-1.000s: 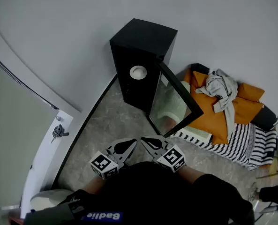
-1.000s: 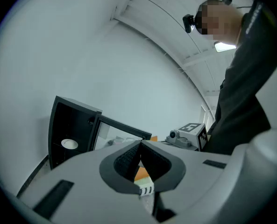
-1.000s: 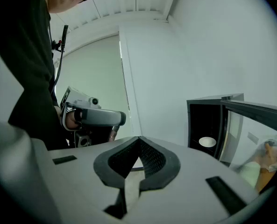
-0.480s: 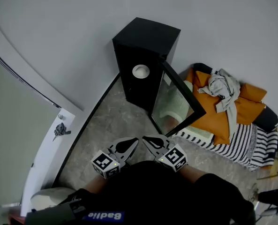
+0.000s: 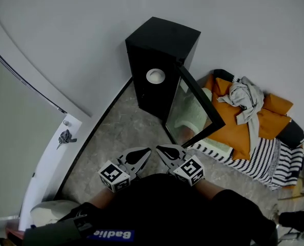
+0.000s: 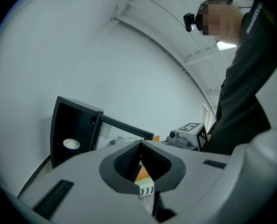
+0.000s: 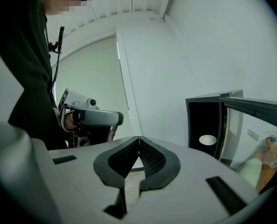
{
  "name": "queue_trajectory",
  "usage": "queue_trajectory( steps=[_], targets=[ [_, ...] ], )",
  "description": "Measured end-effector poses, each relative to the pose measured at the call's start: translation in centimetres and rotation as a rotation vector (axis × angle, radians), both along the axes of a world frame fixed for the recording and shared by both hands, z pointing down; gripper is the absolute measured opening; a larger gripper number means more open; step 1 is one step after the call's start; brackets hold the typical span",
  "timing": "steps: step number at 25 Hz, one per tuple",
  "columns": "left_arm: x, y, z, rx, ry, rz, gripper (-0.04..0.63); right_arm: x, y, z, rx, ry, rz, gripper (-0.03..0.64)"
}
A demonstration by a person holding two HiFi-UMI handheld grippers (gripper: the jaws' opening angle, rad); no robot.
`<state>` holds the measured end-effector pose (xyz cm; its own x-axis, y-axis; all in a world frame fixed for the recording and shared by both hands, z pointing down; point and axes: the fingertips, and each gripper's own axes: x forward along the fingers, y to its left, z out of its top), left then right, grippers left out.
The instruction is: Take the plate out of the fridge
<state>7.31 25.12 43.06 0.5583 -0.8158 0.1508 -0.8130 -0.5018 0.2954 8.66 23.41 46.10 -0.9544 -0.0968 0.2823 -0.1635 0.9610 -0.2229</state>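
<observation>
Apparently the reach is not yet begun: the round white plate (image 5: 155, 76) sits inside the open black box-shaped fridge (image 5: 164, 45), while the left gripper (image 5: 147, 150) and the right gripper (image 5: 160, 148), both closed on nothing, hover well apart from the fridge and must approach it and open.

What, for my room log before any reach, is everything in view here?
fridge: one, black, against the wall, glass door open
plate: one, white, on a shelf in the fridge
cushion: one heap, orange, right of the fridge
cloth: one, grey, on the cushion
striped fabric: one, black and white, beside the cushion, at the right
handle: one, dark, on the white panel at the left
floor: grey stone, before the fridge
left gripper: one, grey, shut and empty, pointing at the fridge
right gripper: one, grey, shut and empty, beside the left gripper
sleeves: black, bottom of the head view
</observation>
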Motion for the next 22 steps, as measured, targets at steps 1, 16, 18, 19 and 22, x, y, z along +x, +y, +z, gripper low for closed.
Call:
queue_trajectory(
  steps=[1, 16, 18, 19, 22],
  targets=[
    [0.0, -0.1, -0.1, 0.001, -0.004, 0.0, 0.008, 0.0, -0.2, 0.0, 0.0, 0.001, 0.0, 0.011],
    [2.6, -3.4, -0.4, -0.002, -0.019, -0.074, 0.006, 2.7, -3.8, -0.3, 0.006, -0.032, -0.043, 0.011],
    [3.1, -3.5, -0.2, 0.003, -0.017, -0.087, 0.008, 3.3, -4.2, 0.1, -0.002, -0.031, -0.051, 0.011],
    [3.2, -3.5, 0.1, 0.006, -0.019, -0.095, 0.008, 3.6, -4.3, 0.4, -0.007, -0.028, -0.057, 0.011],
    [3.7, -3.7, 0.7, -0.004, -0.009, -0.13, 0.008, 4.3, -4.5, 1.2, -0.021, -0.024, -0.08, 0.011]
  ],
)
